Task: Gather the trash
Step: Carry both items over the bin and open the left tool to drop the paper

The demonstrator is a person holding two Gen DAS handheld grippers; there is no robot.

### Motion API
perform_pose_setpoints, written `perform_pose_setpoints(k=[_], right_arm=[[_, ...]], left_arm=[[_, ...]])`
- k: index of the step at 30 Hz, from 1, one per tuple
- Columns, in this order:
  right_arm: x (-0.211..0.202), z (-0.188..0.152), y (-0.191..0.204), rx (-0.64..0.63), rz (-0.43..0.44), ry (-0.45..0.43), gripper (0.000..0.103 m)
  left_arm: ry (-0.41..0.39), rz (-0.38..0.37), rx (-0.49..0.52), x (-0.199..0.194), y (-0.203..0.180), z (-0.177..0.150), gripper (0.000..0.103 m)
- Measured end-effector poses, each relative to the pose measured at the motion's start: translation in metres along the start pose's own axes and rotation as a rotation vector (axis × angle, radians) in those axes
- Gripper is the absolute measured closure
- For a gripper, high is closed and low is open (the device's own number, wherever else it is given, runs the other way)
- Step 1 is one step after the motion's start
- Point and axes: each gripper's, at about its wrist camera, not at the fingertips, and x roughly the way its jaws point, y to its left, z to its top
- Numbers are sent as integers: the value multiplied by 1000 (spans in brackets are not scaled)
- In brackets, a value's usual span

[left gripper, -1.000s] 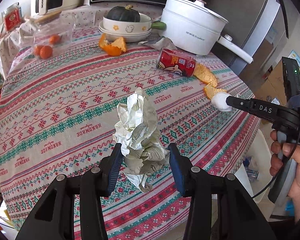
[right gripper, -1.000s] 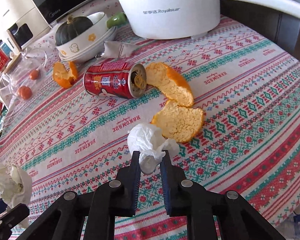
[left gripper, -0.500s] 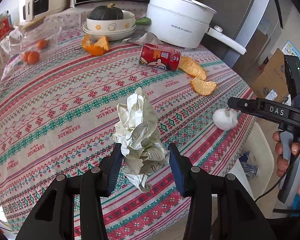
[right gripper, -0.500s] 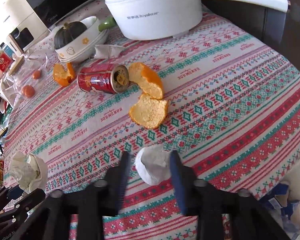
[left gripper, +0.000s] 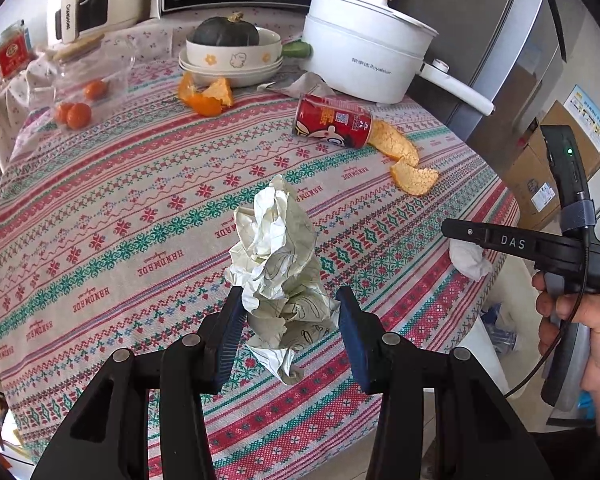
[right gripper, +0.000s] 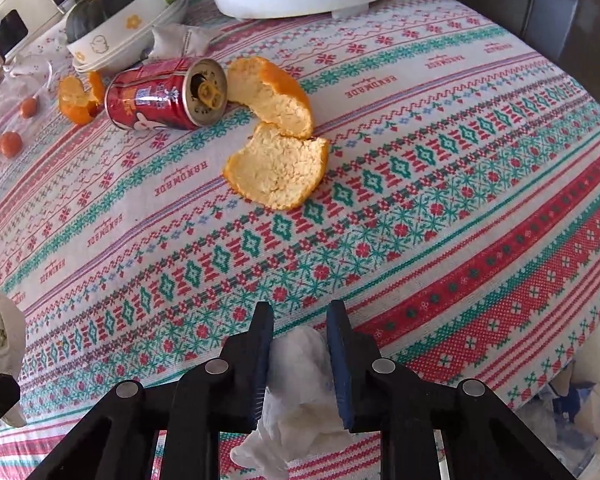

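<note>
My left gripper (left gripper: 288,320) is shut on a crumpled paper ball (left gripper: 278,256) and holds it above the patterned tablecloth (left gripper: 120,208). My right gripper (right gripper: 300,320) has its jaws parted with a white tissue wad (right gripper: 300,380) between them, low near the table's right edge; the tissue also shows in the left wrist view (left gripper: 468,260). A red can (right gripper: 164,96) lies on its side. Two orange peels (right gripper: 276,136) lie next to its open end. Another peel (left gripper: 206,96) lies by the bowls.
A white pot (left gripper: 364,60) with a long handle, stacked bowls holding a dark squash (left gripper: 228,40), a crumpled wrapper (left gripper: 304,86), and a bag of small oranges (left gripper: 76,108) sit at the back. A white bin (left gripper: 496,340) stands below the table's right edge.
The right gripper pulled back from the peels to the table's right edge, lifting the tissue; its jaws opened wider. The left gripper kept holding the paper ball.
</note>
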Motion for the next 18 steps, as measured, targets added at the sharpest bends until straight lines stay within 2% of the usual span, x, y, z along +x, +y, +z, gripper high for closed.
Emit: perform_pose_setpoints(k=[8, 14, 18], right_arm=[[-42, 4, -7, 4, 88, -88, 80], [-68, 0, -18, -3, 91, -105, 80], [-81, -7, -39, 8, 64, -107, 80]], left_arm=[[-13, -10, 11, -3, -11, 1, 55], [-22, -52, 45, -4, -35, 2, 55], [-24, -94, 74, -1, -59, 4, 55]])
